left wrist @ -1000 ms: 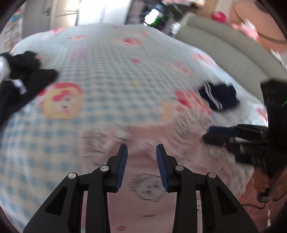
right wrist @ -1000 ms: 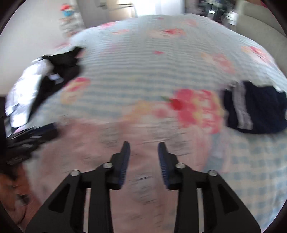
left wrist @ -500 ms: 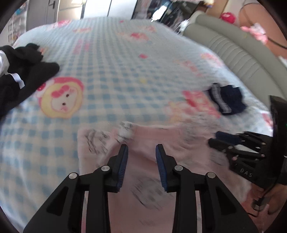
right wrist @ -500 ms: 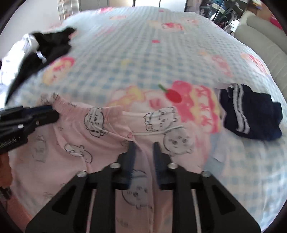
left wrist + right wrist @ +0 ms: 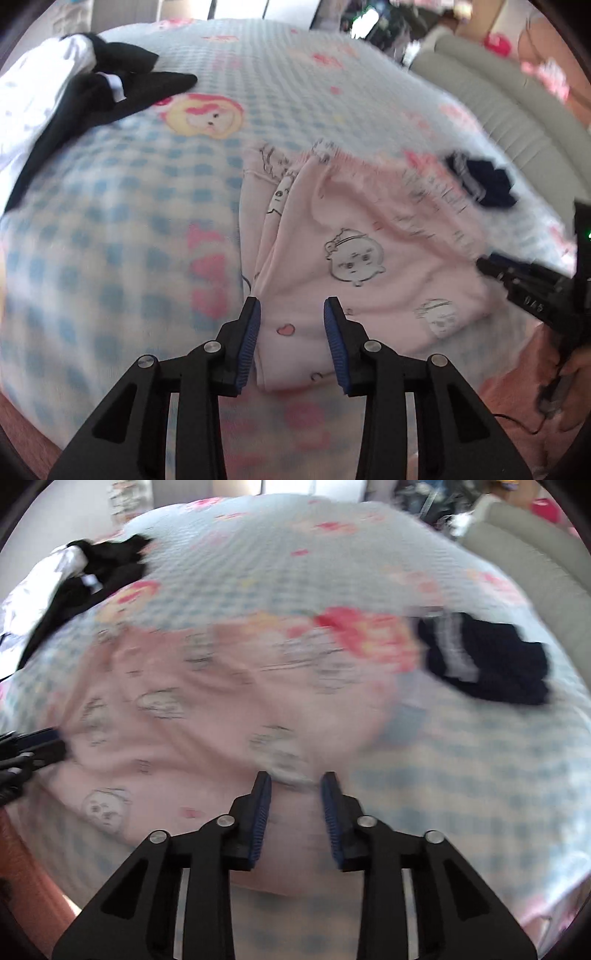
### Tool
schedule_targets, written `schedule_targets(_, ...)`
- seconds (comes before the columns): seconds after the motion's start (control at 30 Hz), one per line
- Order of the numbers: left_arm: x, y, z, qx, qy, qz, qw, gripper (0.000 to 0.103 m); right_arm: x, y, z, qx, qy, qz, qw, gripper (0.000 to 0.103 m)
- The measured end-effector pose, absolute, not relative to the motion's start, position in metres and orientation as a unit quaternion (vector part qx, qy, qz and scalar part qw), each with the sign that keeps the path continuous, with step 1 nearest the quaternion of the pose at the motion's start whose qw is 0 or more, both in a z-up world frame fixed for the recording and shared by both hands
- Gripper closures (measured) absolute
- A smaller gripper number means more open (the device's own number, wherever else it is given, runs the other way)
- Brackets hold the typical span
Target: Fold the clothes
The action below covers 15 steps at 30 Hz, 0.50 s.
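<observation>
Pink pyjama trousers point(image 5: 354, 251) printed with small cartoon faces lie rumpled on the checked bedspread point(image 5: 122, 221), waistband toward the far side. My left gripper point(image 5: 291, 314) is open, its fingers straddling the near left edge of the pink cloth. In the right wrist view the same trousers point(image 5: 207, 716) appear blurred, and my right gripper point(image 5: 295, 788) is open over their near right edge. The right gripper also shows at the right edge of the left view point(image 5: 517, 273); the left gripper's fingers point(image 5: 33, 746) poke in from the left.
A black and white garment pile point(image 5: 85, 96) lies at the far left of the bed. A small dark navy garment with white stripes point(image 5: 484, 664) sits to the right. A grey padded headboard point(image 5: 517, 110) runs along the right. A person's hand point(image 5: 569, 387) shows low right.
Both grippers have shifted toward the near edge of the trousers, left to the left side and right to the right. The right gripper's jaws have widened. The pink cloth is more bunched.
</observation>
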<state>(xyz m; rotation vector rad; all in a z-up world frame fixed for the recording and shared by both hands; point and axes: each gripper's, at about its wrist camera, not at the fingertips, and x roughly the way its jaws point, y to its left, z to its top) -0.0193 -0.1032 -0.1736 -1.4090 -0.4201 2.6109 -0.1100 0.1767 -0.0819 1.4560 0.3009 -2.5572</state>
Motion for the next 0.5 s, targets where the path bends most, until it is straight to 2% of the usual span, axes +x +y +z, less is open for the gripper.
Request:
schedule_targets(0.13, -0.012, -0.082, -0.163, -0.446, -0.163, 0.871, 0.129, 0.064, -0.098, 0.191, -0.078, 0.494, 0.065, -0.862, 0.097, 0.066)
schedule_targets(0.27, -0.016, -0.077, -0.181, -0.490, -0.132, 0.857, 0.087, 0.064, -0.087, 0.204, -0.082, 0.500, 0.044, -0.860, 0.090, 0.066)
schedule_targets(0.37, -0.004, -0.102, -0.186, -0.490, -0.167, 0.853, 0.062, 0.064, -0.078, 0.213, -0.084, 0.505, 0.028, -0.859, 0.084, 0.058)
schedule_targets(0.5, 0.011, -0.131, -0.180, -0.440, -0.266, 0.856, 0.062, 0.063, -0.067, 0.226, -0.088, 0.511, 0.007, -0.856, 0.077, 0.058)
